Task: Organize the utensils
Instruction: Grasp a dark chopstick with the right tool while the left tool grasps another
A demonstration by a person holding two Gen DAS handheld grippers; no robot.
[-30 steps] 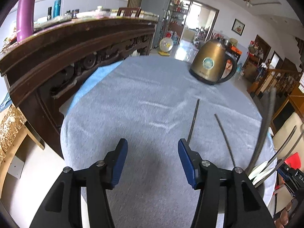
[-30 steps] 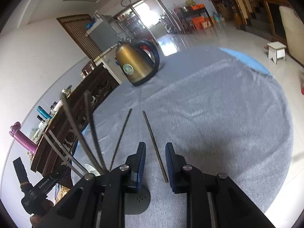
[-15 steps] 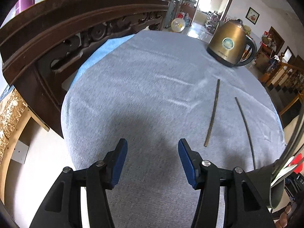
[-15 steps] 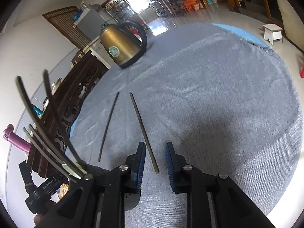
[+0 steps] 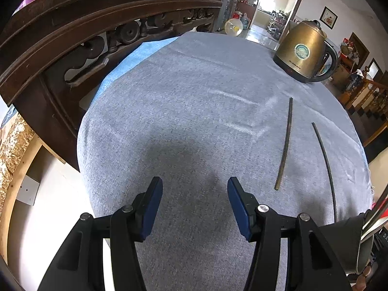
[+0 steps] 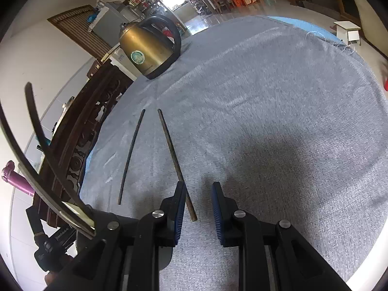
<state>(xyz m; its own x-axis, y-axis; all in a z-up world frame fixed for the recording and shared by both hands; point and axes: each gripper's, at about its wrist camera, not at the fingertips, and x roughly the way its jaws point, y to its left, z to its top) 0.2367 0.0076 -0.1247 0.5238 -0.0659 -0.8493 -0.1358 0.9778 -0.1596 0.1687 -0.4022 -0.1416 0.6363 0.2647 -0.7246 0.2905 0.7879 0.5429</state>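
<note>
Two dark chopsticks lie on the grey tablecloth. In the right wrist view the thicker chopstick [image 6: 174, 160] runs toward my right gripper [image 6: 197, 191], its near end lying between the partly open blue pads, not clamped. The thinner chopstick [image 6: 131, 155] lies to its left. In the left wrist view both chopsticks [image 5: 285, 143] [image 5: 325, 162] lie to the right of my left gripper [image 5: 194, 189], which is open and empty above the cloth. A dark utensil holder [image 5: 349, 240] with several chopsticks [image 6: 36, 131] stands at the near table edge between the grippers.
A brass electric kettle [image 5: 303, 51] stands at the far side of the round table [image 5: 194, 97]. A carved dark wooden sideboard [image 5: 97, 31] stands close along the table's left. The table edge falls away near the left gripper [image 5: 82, 160].
Both cameras have tilted down and come closer to the cloth. The thicker chopstick's near end now lies between the right gripper's pads. The left gripper stays open.
</note>
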